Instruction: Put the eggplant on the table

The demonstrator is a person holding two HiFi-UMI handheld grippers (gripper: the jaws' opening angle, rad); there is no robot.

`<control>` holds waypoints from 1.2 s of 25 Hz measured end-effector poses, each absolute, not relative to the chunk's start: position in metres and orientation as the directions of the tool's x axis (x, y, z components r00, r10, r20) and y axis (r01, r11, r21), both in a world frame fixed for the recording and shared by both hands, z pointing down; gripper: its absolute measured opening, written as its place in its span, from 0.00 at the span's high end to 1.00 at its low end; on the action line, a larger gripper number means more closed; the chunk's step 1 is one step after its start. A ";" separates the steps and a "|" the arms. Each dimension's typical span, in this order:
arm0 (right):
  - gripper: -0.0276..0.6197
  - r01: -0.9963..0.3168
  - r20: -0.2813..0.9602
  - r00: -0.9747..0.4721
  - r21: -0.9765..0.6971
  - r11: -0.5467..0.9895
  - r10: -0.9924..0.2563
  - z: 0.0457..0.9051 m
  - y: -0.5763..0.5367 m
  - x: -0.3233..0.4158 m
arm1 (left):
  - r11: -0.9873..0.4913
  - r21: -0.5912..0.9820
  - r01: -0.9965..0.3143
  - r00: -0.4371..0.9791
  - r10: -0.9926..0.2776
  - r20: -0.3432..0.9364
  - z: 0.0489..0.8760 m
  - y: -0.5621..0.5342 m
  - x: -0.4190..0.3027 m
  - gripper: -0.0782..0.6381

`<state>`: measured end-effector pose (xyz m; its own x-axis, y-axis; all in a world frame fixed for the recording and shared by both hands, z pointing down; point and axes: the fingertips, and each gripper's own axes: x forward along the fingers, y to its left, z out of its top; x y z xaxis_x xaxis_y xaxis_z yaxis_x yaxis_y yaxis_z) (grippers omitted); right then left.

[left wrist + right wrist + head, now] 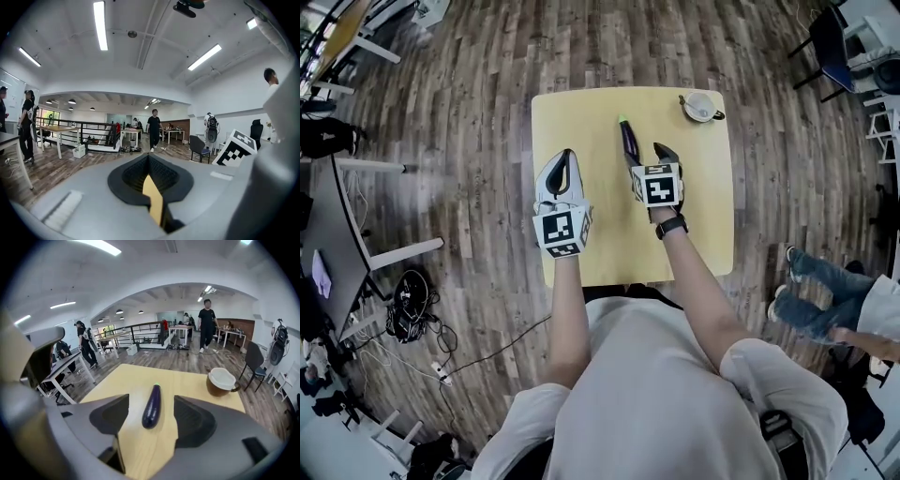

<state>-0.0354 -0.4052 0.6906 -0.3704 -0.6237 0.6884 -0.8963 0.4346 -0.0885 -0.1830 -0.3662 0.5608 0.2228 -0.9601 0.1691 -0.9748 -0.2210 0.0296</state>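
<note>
A dark purple eggplant (pixel 626 141) with a green stem lies on the pale yellow table (pixel 705 206), pointing away from me. My right gripper (pixel 648 156) hangs over its near end with the jaws wide open and nothing pressed between them. In the right gripper view the eggplant (pixel 152 406) lies flat on the table (pixel 190 380), apart from both pads, seen through the gap of the right gripper (pixel 151 400). My left gripper (pixel 567 156) hovers over the table's left part, shut and empty. In its own view the left gripper (pixel 148 157) points almost level into the room.
A brown cup with a white inside (pixel 700 107) (pixel 221 380) stands at the table's far right corner. Wood floor surrounds the small table. People stand and walk in the room beyond, among desks, a railing and chairs.
</note>
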 end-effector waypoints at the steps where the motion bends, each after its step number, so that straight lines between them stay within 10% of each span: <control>1: 0.54 -0.896 0.675 -0.375 -0.086 0.436 -0.636 0.683 -0.401 -0.032 | -0.218 0.028 -0.976 0.219 -0.962 0.165 0.557 -0.361 -0.180 0.88; 30: 0.59 -0.883 0.188 -0.465 -0.034 0.467 -0.865 0.423 -0.278 0.032 | -0.207 -0.017 -0.978 0.207 -0.978 -0.015 0.404 -0.236 -0.124 0.88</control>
<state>0.0319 -0.2778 0.4232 -0.4650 -0.8651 0.1882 -0.8834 0.4675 -0.0337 -0.1235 -0.2358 0.4042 0.2073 -0.9782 -0.0147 -0.9782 -0.2070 -0.0168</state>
